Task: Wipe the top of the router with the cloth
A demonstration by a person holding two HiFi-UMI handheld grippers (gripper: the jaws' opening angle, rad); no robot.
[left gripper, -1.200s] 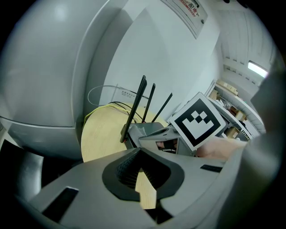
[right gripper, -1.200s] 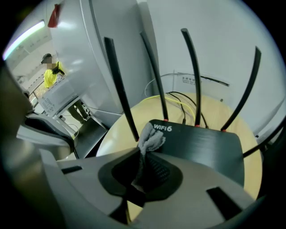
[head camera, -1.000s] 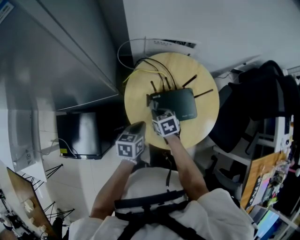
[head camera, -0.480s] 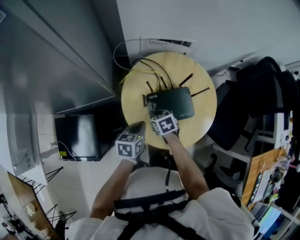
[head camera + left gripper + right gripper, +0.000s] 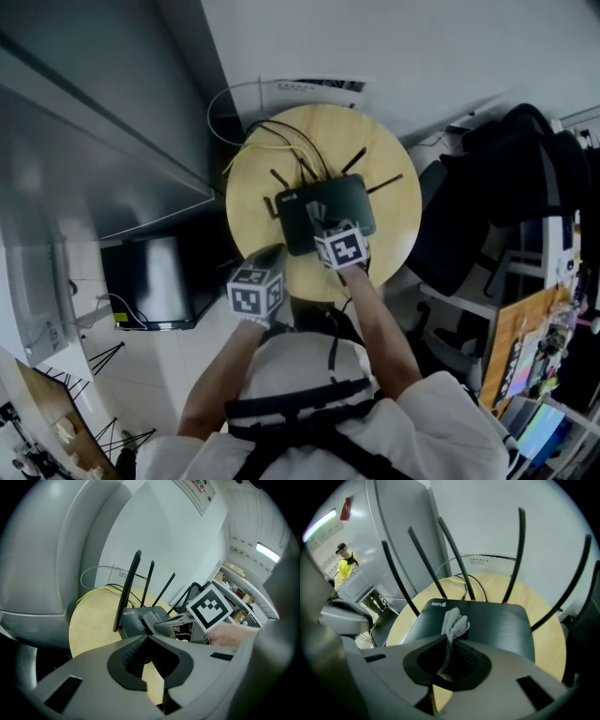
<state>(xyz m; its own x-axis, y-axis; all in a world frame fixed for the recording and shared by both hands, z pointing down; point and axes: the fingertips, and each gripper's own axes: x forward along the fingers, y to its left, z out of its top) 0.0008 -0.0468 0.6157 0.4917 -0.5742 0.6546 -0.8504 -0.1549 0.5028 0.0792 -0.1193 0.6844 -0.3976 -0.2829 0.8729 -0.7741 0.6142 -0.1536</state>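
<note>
**Right gripper.** The right gripper (image 5: 328,228) (image 5: 452,641) is positioned over the near edge of the router (image 5: 319,199) (image 5: 497,620). Its jaws are clamped on the cloth (image 5: 453,620). A bunched white tuft of the cloth projects past the jaw tips and lies against the router's dark top surface, just behind the printed corner.

**Left gripper.** The left gripper (image 5: 270,255) (image 5: 143,644) is held off the near-left rim of the table (image 5: 258,183) (image 5: 93,620), clear of the router (image 5: 133,620). Its jaws are pressed together with nothing between them.

**Router.** The router sits near the centre of the round wooden table (image 5: 548,639). Its antennas (image 5: 361,159) (image 5: 520,550) (image 5: 129,588) stand up along the far edge. Dark cables (image 5: 281,127) and one yellow cable (image 5: 246,150) leave the far-left side.

**Change from the frames one second and half a second ago.**
- The right gripper's marker cube has shifted from the near-left corner of the router toward the middle of its near edge, so the cloth has travelled rightward across the top.
- The left gripper remains in the same place relative to the table edge, jaws unchanged.
- The router has not moved on the table.
- The table appears further left in the head view; this is movement of the head camera.

**Surroundings.** A grey cabinet (image 5: 84,122) stands to the left. A dark chair (image 5: 506,178) stands to the right.
</note>
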